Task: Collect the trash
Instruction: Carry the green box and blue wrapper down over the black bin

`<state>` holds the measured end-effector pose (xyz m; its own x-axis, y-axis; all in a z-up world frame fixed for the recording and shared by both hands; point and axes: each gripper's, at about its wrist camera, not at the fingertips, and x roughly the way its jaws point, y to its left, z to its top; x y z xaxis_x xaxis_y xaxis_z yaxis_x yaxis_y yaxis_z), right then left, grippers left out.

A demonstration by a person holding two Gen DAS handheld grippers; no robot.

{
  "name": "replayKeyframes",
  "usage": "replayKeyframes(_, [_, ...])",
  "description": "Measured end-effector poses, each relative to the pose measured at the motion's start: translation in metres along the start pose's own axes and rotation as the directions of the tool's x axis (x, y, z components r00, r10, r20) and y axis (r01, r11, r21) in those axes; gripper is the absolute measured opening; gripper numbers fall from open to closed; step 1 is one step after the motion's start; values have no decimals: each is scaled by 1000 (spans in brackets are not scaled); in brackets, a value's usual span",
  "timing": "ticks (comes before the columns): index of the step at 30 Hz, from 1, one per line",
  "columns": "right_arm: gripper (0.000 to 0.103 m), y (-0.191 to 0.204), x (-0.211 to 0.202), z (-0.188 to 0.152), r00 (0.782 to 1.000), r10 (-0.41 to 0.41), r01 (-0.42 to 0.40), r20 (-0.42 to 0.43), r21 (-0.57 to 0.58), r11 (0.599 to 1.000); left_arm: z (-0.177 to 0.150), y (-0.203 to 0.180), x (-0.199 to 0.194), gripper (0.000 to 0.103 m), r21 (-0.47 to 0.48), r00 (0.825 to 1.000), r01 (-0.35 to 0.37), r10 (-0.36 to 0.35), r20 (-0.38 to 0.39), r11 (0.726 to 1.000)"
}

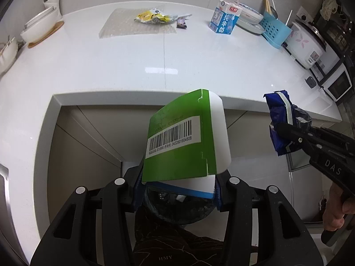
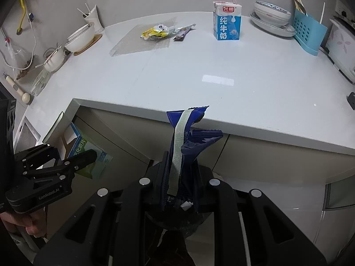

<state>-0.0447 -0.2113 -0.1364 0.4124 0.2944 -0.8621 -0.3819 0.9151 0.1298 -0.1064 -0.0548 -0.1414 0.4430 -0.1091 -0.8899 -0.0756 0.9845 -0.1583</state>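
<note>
My left gripper (image 1: 177, 186) is shut on a green and white carton box (image 1: 186, 135) with a barcode label, held in front of the counter's edge; it also shows in the right wrist view (image 2: 93, 155). My right gripper (image 2: 180, 190) is shut on a crumpled blue snack wrapper (image 2: 188, 141), also seen in the left wrist view (image 1: 281, 122). Below both grippers is a bin lined with a black bag (image 1: 177, 208). On the white counter (image 1: 155, 66) lie a yellow wrapper (image 1: 152, 17), a small dark wrapper (image 1: 182, 23), a bubble wrap sheet (image 1: 124, 25) and a blue milk carton (image 1: 225, 17).
White bowls and a cup with straws (image 1: 42, 26) stand at the back left. Stacked dishes (image 1: 250, 20), a blue utensil rack (image 1: 275, 30) and a rice cooker (image 1: 306, 44) stand at the back right. Cabinet doors (image 2: 266, 155) are below the counter.
</note>
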Motion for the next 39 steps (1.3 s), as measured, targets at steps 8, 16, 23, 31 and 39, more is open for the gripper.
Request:
replayKeyframes(8, [17,10,32,-23,998,41,-43,-49,-34,998,-16,8,20,46,-3,1000,-21,21,-3,1000])
replayKeyframes(16, [17,21,63,-46,994,54,-61,-94,-76,995,-33,15,53,46,8,998,-41,41,-43,999])
replayKeyframes(23, [18,24,95,-59,986,59,-73,-158,-87,994,-46,25,73,46,-16,994,-62,61,-92,998])
replayKeyframes(31, [23,31,129,-68,973,50,-76,-224,-108,991,-51,33,78,46,-15,992,-84,82,-98,996])
replayKeyframes(39, [39,35,141,-68,971,45,-69,-235,-95,993,-49,32,81,46,-5,990,-92,91,-111,996])
